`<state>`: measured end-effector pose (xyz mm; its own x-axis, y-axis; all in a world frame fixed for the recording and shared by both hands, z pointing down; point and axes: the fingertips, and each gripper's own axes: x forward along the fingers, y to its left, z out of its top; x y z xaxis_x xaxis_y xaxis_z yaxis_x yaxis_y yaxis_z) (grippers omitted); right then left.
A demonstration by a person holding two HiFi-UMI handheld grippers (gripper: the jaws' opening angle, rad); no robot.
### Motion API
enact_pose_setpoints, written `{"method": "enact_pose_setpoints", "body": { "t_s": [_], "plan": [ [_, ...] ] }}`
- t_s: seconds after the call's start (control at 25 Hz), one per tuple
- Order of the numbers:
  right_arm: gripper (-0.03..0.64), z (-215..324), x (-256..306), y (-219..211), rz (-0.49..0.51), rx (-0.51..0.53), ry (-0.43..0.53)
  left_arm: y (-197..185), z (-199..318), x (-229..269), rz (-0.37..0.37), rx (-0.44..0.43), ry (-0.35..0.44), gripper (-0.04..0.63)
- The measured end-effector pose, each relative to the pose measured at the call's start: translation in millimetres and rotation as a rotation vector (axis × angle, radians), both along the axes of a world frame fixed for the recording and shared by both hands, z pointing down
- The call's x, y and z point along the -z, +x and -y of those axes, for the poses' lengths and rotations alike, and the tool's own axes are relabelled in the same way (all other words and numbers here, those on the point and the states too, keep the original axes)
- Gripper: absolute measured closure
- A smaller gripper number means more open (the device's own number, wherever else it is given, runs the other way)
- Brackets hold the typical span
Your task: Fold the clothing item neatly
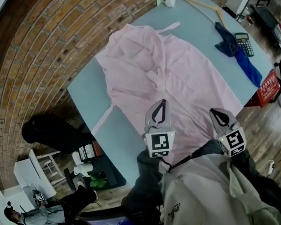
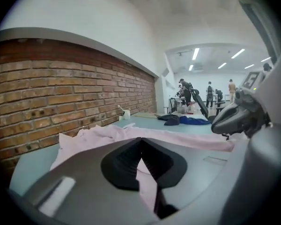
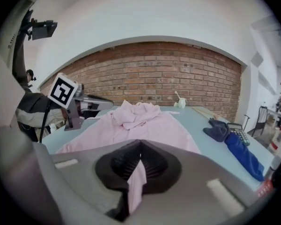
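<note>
While the pink garment (image 1: 178,74) lies spread over the pale blue table (image 1: 86,90), its crumpled end far ahead of both grippers and its near hem at their tips, the left gripper (image 1: 162,102) has its jaws closed on that hem, pink cloth pinched between them. The right gripper (image 1: 216,111), just to the right of the left one, likewise clamps the hem, a strip of cloth showing between its closed jaws. A dark blue cloth (image 1: 243,60) and a calculator (image 1: 244,43) lie ahead and to its right, apart from the garment.
</note>
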<state>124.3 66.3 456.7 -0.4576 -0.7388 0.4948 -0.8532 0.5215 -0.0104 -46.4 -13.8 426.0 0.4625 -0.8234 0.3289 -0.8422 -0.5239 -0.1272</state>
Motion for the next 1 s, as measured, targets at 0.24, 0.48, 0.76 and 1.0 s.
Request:
{"method": "enact_pose_setpoints", "body": {
  "t_s": [0.24,0.48,0.76,1.0],
  "plan": [
    [0.615,-11,-11,7,0.172,0.127,-0.057,9,-83,-16,-0.085,0.226,-0.063,0.588],
    [0.615,-28,-29,69,0.110,0.221,-0.113,-3,-167,-41,-0.059,0.641,-0.048,0.588],
    [0.464,-38,-76,180,0.127,0.133,-0.260,-16,-258,-79,-0.123,0.879,-0.157,0.511],
    [0.436,-74,-114,188,0.166,0.112,-0.395,-16,-315,-145,-0.381,1.027,-0.320,0.354]
  ]
}}
